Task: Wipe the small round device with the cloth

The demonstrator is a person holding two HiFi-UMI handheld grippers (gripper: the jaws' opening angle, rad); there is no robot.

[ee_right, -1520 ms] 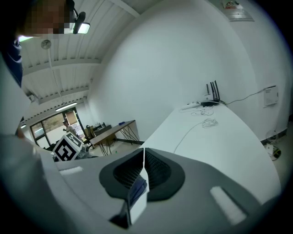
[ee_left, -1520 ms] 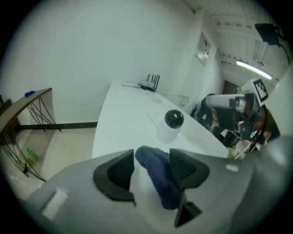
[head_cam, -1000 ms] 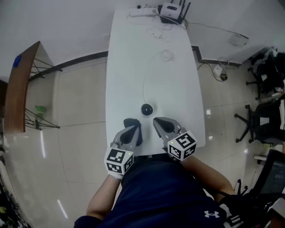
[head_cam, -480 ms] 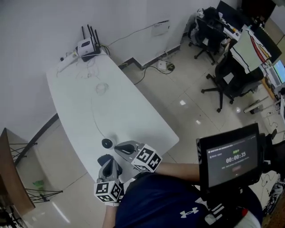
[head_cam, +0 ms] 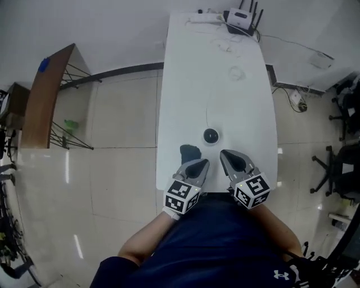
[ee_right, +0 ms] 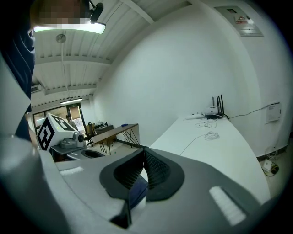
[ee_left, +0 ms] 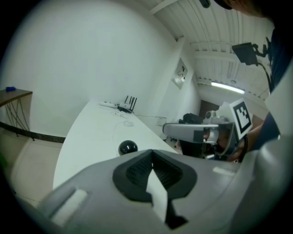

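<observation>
Head view: device (head_cam: pixel 210 135) sat on white tabletop (head_cam: pixel 247 101) toward the near end, cloth (head_cam: pixel 190 152) just beside it on the left, the two apart. Left gripper (head_cam: pixel 201 163) was close by the cloth, contact unclear; right gripper (head_cam: pixel 226 154) was near the device, not touching.
Left gripper view: jaws clenched, nothing btwn; device ahead on tabletop.
Right gripper view: jaws clenched, empty; router (ee_right: pixel 214 111) at far end.

The white table (head_cam: pixel 247 107) lies mostly bare. Only the dark cloth (head_cam: pixel 190 152), round device (head_cam: pixel 210 135) and its thin cable (head_cam: pixel 207 109) stand in the way; a router (head_cam: pixel 242 17) occupies the far end.
</observation>
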